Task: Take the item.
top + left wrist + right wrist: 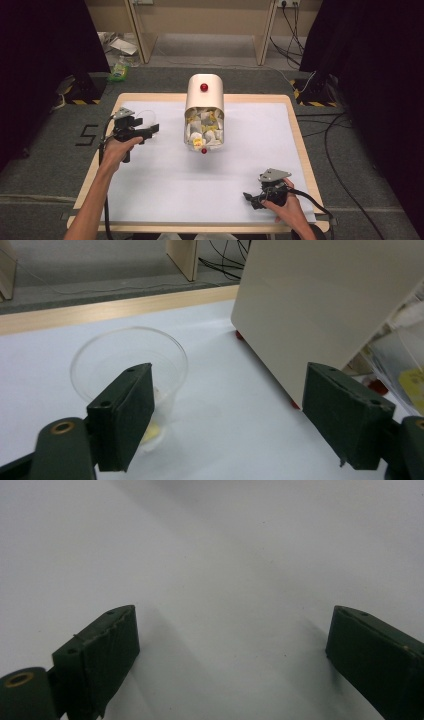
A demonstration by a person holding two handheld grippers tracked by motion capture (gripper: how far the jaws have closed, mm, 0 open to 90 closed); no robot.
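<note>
Black "5" beside table

**What stays hidden or unclear**

In the left gripper view, the clear cup is partly covered at 7 o'clock by the near black pad, so the pale yellow bit at its bottom cannot be identified. The cream box runs off at 12 and 3 o'clock. In the high view, the packets inside it are too small to tell apart, and the cup is barely visible behind the left gripper. The person's forearms are cut off at 6 o'clock.
</note>
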